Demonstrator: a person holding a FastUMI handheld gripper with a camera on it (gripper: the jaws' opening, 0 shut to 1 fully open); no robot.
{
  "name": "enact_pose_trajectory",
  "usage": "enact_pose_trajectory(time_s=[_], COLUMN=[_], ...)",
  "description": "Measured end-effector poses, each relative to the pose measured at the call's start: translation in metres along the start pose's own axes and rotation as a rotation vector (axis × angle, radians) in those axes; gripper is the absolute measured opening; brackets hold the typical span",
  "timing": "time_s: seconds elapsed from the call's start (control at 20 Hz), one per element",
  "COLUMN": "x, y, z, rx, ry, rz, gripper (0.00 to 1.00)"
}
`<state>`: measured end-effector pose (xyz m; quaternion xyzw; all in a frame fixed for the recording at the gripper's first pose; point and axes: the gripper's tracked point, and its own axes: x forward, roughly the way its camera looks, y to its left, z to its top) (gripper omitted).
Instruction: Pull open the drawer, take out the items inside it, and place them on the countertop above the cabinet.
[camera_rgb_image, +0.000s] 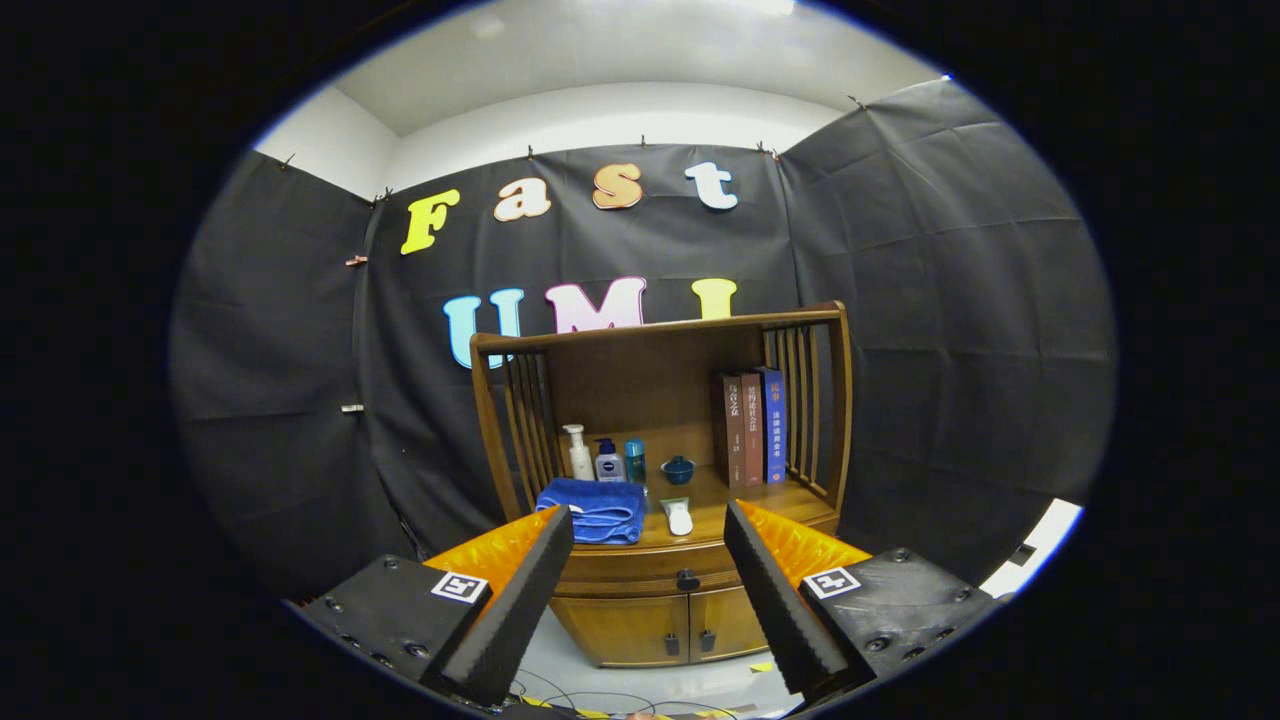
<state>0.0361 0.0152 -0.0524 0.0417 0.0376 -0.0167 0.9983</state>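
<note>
A wooden cabinet (660, 620) stands well beyond my fingers against the black cloth wall. Its drawer (650, 578) sits closed under the countertop (710, 525), with a small dark knob (687, 579) at its middle. My gripper (648, 525) is open, fingers spread wide with nothing between them, and the drawer front shows through the gap. On the countertop lie a folded blue towel (595, 510) and a small white object (679, 517). The drawer's contents are hidden.
At the back of the countertop stand a white pump bottle (578, 453), a blue-capped bottle (609, 462), a teal bottle (635, 461), a small blue bowl (678, 468) and three upright books (755, 428). Two cabinet doors (665, 628) lie below the drawer. Cables (600, 700) trail on the floor.
</note>
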Motion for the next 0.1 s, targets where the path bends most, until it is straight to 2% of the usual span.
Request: enact_pose_trajectory(time_s=[0.1], x=[0.0006], y=[0.0024], z=[-0.0047], rx=[-0.005], ry=[0.010], rz=[0.005], gripper=[0.99])
